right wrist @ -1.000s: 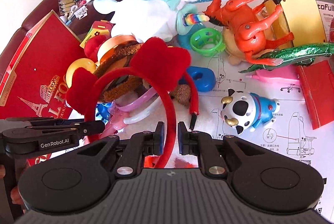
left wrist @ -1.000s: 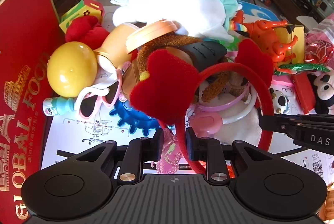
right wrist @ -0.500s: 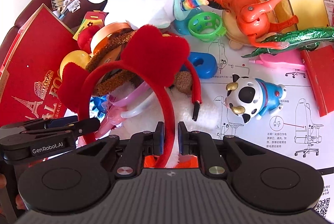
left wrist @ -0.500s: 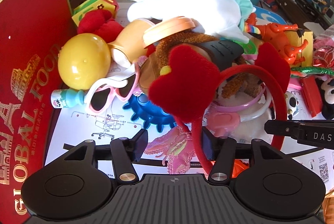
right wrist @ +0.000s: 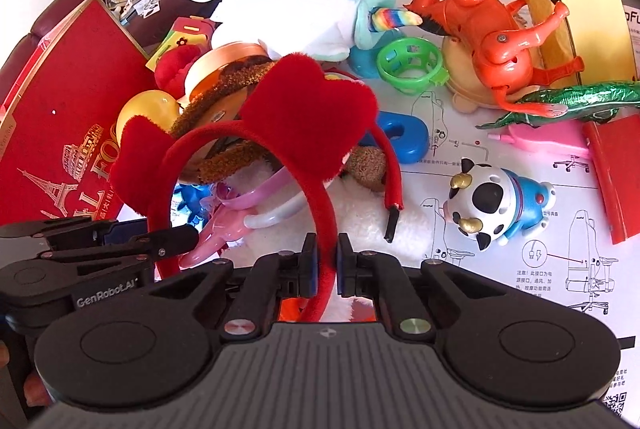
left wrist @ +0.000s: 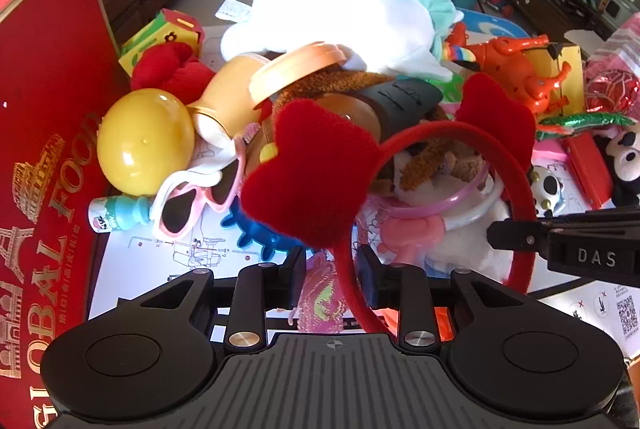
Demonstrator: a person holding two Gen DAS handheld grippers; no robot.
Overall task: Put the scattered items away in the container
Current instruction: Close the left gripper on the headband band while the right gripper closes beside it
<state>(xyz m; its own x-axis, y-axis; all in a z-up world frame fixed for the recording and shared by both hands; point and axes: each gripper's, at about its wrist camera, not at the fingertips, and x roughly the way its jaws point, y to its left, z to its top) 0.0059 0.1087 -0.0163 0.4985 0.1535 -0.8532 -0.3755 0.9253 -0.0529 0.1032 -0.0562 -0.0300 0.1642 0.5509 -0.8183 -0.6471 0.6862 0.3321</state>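
Item: red heart headband (right wrist: 256,133), arched upright above the toy heap at the table's left side, beside the red box lid (left wrist: 44,133).

Right gripper (right wrist: 327,261): fingers closed tight on one leg of the band, the velvet pinched between the pads.

Left gripper (left wrist: 331,269): fingers about half open, having just been narrowing; the band's other leg passes between them near the right-hand pad, and contact cannot be confirmed.

Key relation: the band's arch rises straight ahead of both sets of fingers, its two legs running down and back toward them, one leg per gripper. The right holds the load; the left merely straddles.

Beneath: pink hairband (left wrist: 436,201), heart sunglasses (left wrist: 192,197), yellow ball (left wrist: 144,141), unicorn plush (right wrist: 304,1).

Container: likely the red box; its interior is not in view.
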